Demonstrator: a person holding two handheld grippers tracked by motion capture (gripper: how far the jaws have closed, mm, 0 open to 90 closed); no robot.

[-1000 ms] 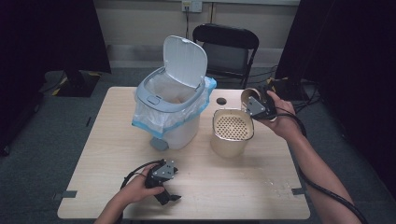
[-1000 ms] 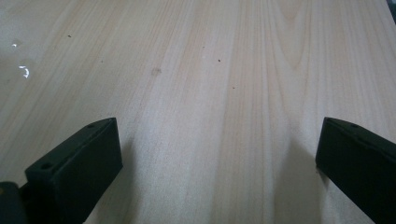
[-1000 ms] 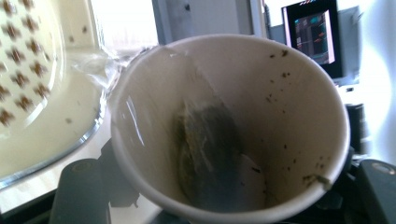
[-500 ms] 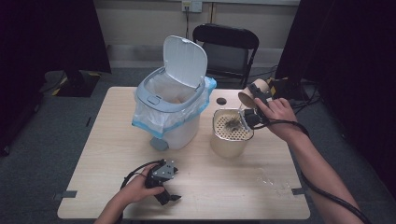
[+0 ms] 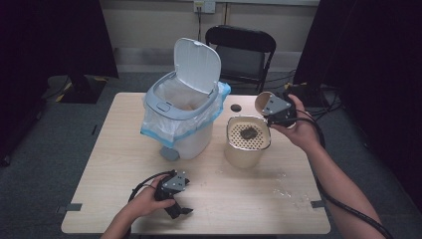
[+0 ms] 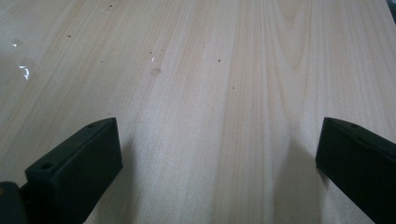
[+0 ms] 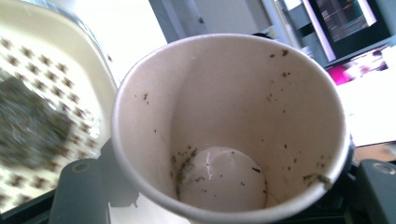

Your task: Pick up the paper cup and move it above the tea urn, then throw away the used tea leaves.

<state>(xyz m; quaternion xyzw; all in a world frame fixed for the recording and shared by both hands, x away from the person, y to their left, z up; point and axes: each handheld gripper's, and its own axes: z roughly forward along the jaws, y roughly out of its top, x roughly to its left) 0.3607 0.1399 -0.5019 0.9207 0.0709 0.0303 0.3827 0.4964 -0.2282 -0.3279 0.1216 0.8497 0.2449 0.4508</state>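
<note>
**Cup tipped, tea leaves in the strainer**

Since a second ago, the paper cup [image 5: 263,101] has been tipped over the strainer pot [image 5: 247,142], and a dark clump of wet tea leaves [image 5: 247,133] now lies on its holey tray. Before, that tray was bare.

The right claw [image 5: 276,110] holds the cup at the far right of the worktop [image 5: 239,199], just above the pot's right rim. Its jaws are closed around the cup's sides. In the right claw view the cup [image 7: 231,126] is almost empty, with little bits of leaf stuck to its wall and bottom.

What could go wrong? The cup is thin paper. If the claw squeezes too hard, I think the cup could crumple or slip out. It is lying on its side, so drips or stuck bits could fall on the worktop and not in the pot. If the cup swings left, it might bump the pot or the bin [image 5: 181,119] with the open lid.

The left claw [image 5: 175,201] rests low at the near left side. In the left claw view its jaws are wide apart, with only bare wood between them. It holds nothing.
</note>
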